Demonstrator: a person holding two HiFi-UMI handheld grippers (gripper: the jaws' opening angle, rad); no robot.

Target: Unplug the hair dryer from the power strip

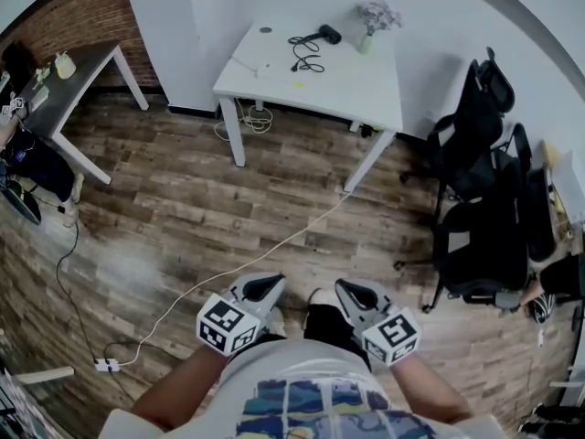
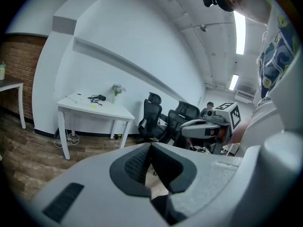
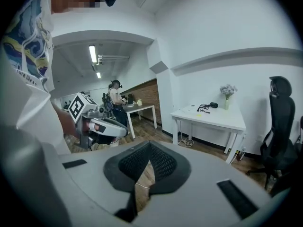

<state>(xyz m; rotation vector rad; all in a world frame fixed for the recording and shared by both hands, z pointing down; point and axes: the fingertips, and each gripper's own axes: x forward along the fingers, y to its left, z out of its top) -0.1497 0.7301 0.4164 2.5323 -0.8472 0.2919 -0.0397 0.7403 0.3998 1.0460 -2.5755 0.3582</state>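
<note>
The black hair dryer (image 1: 327, 34) lies on the far white table (image 1: 366, 94), its black cord (image 1: 306, 55) coiled beside it. A flat white thing (image 1: 253, 66), perhaps the power strip, lies at the table's left end; too small to tell. Both grippers are held close to my body, far from the table. My left gripper (image 1: 266, 288) is shut with nothing in it, and my right gripper (image 1: 351, 292) is also shut and empty. The left gripper view shows its pads (image 2: 137, 164) meeting, the hair dryer (image 2: 101, 97) distant. The right gripper view shows the same, with the hair dryer (image 3: 213, 105) far off.
A vase of flowers (image 1: 370, 24) stands by the dryer. Black office chairs (image 1: 484, 181) crowd the right. A dark desk (image 1: 69, 85) stands at left. A white cable (image 1: 256, 254) crosses the wooden floor to a floor strip (image 1: 107, 365). People stand far back.
</note>
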